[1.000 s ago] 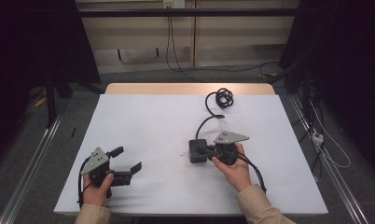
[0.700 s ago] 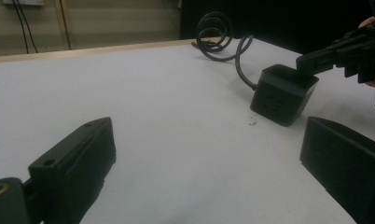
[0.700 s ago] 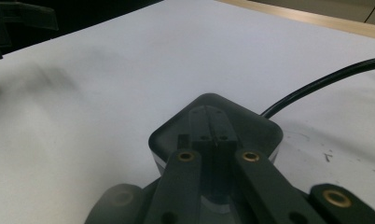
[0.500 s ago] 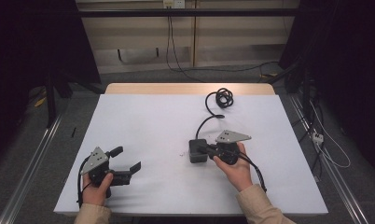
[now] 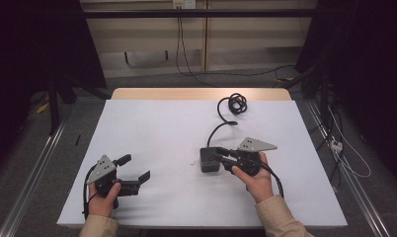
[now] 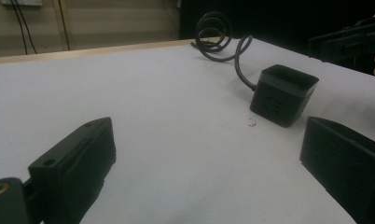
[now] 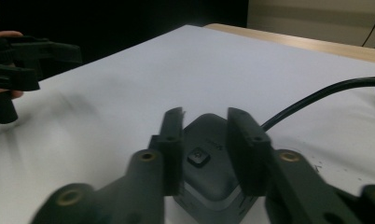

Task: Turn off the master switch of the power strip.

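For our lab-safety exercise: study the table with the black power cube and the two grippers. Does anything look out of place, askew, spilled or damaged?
Little stands out. The black power cube sits flat and looks intact, and its cable lies loosely coiled near the table's far edge. One oddity: a tiny white speck lies on the sheet beside the cube, likely debris.

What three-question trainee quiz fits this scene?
1. True or false: the left gripper holds the black cube.
2. The cube's cable ends in: A) a coil at the table far edge; B) the left gripper; C) the floor.
3. Which gripper is at the cube?
Key: 1 false, its jaws stand open, empty. 2 A. 3 the right gripper; its jaws have just been opening, parted over the cube, not pressing it.
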The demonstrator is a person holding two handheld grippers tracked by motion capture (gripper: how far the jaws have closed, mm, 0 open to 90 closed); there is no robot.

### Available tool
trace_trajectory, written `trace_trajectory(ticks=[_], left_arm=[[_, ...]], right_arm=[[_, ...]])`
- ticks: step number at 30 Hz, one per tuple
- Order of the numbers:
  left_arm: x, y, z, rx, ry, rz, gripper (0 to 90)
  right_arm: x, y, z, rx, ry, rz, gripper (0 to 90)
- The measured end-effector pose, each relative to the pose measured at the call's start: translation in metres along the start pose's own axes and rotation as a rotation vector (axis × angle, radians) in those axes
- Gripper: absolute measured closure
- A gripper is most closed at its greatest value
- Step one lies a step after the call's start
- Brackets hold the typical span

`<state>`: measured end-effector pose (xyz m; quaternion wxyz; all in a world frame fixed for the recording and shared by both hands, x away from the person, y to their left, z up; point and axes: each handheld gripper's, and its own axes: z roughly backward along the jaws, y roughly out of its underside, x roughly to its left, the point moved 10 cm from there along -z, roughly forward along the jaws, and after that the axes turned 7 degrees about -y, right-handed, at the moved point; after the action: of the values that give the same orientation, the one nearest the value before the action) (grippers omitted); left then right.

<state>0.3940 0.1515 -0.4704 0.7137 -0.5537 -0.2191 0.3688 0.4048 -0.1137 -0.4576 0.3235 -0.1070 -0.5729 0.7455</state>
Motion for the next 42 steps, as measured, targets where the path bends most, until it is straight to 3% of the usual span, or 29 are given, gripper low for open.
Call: trace_trajectory(ticks=[2, 8, 17, 42], left_arm=[[0.0, 0.0, 0.0, -0.001, 0.001, 0.0, 3.1], [0.0, 0.0, 0.0, -0.001, -0.001, -0.001, 3.1], [0.001, -0.001, 0.0, -0.006, -0.001, 0.001, 3.1], [0.002, -0.003, 0.001, -0.013, -0.005, 0.006, 3.1]], right_arm=[[0.001, 0.0, 0.003, -0.003, -0.006, 0.0, 62.5], [0.0, 0.004, 0.01, 0.0, 0.018, -0.006, 40.8], [-0.007, 0.011, 0.027, -0.006, 0.054, 0.019, 22.3], [-0.021, 0.036, 0.062, 0.031, 0.11, 0.038, 14.3]])
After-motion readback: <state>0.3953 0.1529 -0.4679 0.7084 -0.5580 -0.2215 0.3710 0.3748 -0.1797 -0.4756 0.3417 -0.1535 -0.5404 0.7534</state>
